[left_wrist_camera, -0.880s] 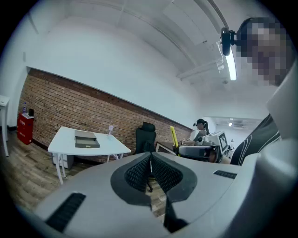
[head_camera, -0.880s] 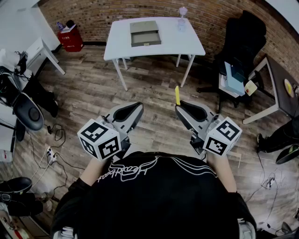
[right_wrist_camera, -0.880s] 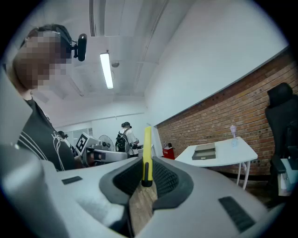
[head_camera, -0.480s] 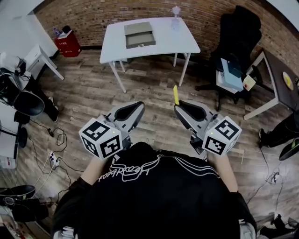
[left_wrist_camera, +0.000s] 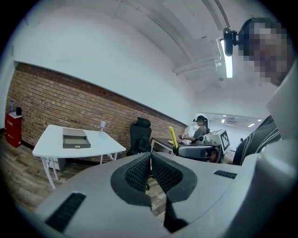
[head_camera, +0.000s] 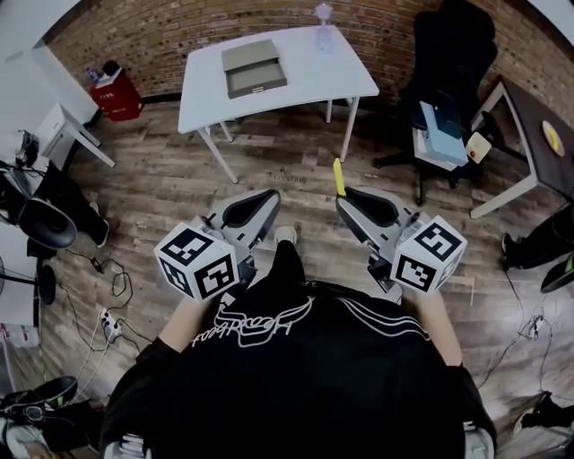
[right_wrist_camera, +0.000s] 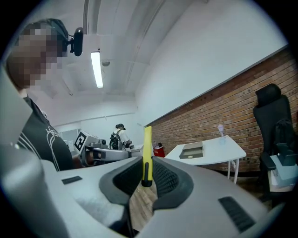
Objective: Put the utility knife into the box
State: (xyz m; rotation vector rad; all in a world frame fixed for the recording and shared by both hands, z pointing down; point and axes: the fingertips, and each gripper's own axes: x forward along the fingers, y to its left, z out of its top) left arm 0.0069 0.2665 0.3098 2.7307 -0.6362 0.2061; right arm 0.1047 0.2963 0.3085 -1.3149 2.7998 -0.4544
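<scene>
The yellow utility knife [head_camera: 339, 177] stands upright between the pads of my right gripper [head_camera: 346, 196], which is shut on it. In the right gripper view the knife [right_wrist_camera: 147, 153] sticks up out of the right gripper [right_wrist_camera: 147, 175]. My left gripper [head_camera: 264, 197] is shut and holds nothing; its pads meet in the left gripper view [left_wrist_camera: 150, 162]. The grey open box [head_camera: 253, 67] lies on the white table [head_camera: 350, 76] well ahead of both grippers, which I hold at waist height over the wooden floor. The box also shows small and far off [left_wrist_camera: 76, 138] [right_wrist_camera: 192, 149].
A clear bottle [head_camera: 323, 16] stands on the table's far edge. A black office chair [head_camera: 448, 54] and a dark desk [head_camera: 538, 134] stand to the right, a red bin [head_camera: 115, 90] at the back left. Cables and a power strip [head_camera: 106, 318] lie on the floor at left.
The view has shifted: the table and box now sit further left and higher in the frame. Both grippers keep their pose, the knife still in the right one.
</scene>
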